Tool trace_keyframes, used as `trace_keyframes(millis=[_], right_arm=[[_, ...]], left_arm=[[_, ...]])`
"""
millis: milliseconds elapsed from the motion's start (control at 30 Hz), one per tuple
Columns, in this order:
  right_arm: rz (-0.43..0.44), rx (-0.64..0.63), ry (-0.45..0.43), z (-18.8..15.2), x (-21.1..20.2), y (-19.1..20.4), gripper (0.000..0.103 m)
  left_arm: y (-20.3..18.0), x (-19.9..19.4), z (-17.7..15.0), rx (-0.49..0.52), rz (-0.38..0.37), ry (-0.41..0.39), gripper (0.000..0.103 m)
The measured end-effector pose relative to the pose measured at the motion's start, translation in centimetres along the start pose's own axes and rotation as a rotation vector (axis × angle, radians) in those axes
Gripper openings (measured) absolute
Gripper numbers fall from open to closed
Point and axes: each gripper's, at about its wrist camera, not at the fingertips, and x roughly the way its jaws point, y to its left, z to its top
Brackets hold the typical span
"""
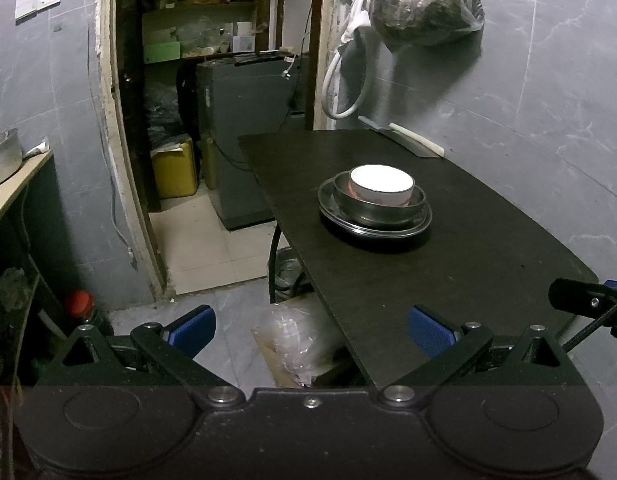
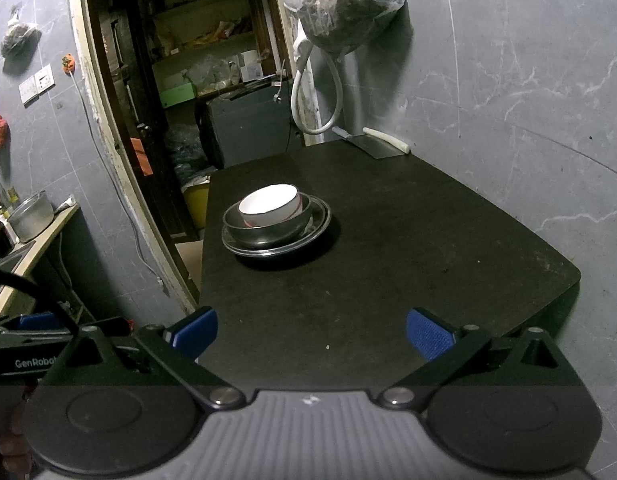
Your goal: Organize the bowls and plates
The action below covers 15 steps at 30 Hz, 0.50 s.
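White bowl (image 1: pixel 380 189) in steel bowl (image 1: pixel 378 210) on plates (image 1: pixel 374 227), L gripper (image 1: pixel 311 330) & R gripper (image 2: pixel 311 331) jaws wide, empty

A white bowl (image 2: pixel 270 205) with a red stripe, grey steel bowl (image 2: pixel 264 229), black table (image 2: pixel 388 240), blue-padded claws.

Left black two-finger tool with blue ribbed pads (image 1: pixel 311 330): jaws spread wide, empty, low centre of frame. Right black two-finger tool with blue ribbed pads (image 2: pixel 311 332): jaws likewise wide apart, nothing between them; its tip also shows at the left view's right edge.
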Motion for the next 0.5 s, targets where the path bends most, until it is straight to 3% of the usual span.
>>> trace_keyframes(millis=[500], right_arm=[[-0.004, 0.012, 0.015, -0.4, 1.1, -1.2, 0.103]], left_arm=[[-0.5, 0.7, 0.4, 0.032, 0.002, 0.008, 0.102]])
